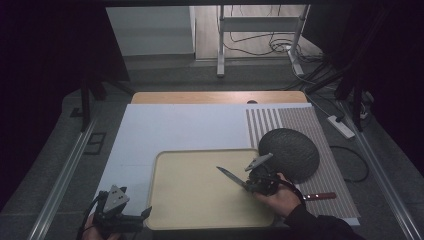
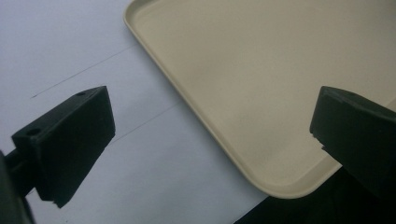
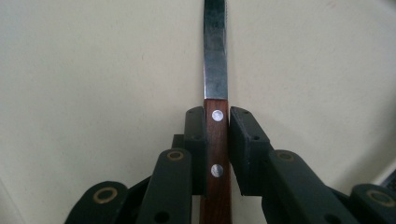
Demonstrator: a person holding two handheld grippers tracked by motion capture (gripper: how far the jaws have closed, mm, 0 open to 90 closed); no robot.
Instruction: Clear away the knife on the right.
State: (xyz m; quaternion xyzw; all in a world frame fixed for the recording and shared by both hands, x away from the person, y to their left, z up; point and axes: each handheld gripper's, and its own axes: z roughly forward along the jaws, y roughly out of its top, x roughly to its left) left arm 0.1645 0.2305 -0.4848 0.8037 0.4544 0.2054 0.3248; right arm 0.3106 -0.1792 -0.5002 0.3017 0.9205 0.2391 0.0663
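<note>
**Knife held over the tray**

The left gripper (image 1: 131, 218) sat at the tray's (image 1: 165, 210) near-left corner, jaws spread wide with nothing between them. The beige tray lay on the white counter (image 1: 165, 130). The right gripper (image 1: 251, 183) pinched the knife (image 3: 216, 93) by its wooden handle, blade pointing left over the tray. A dark round dome (image 1: 290, 152) rested on the striped mat (image 1: 320, 130), beside another knife (image 1: 320, 196).

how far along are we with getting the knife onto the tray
Done: the right gripper is shut on the knife by its wooden handle. In hand: its blade points out over the beige tray. Left: setting it down and letting go. The left gripper waits open at the tray's corner.
</note>
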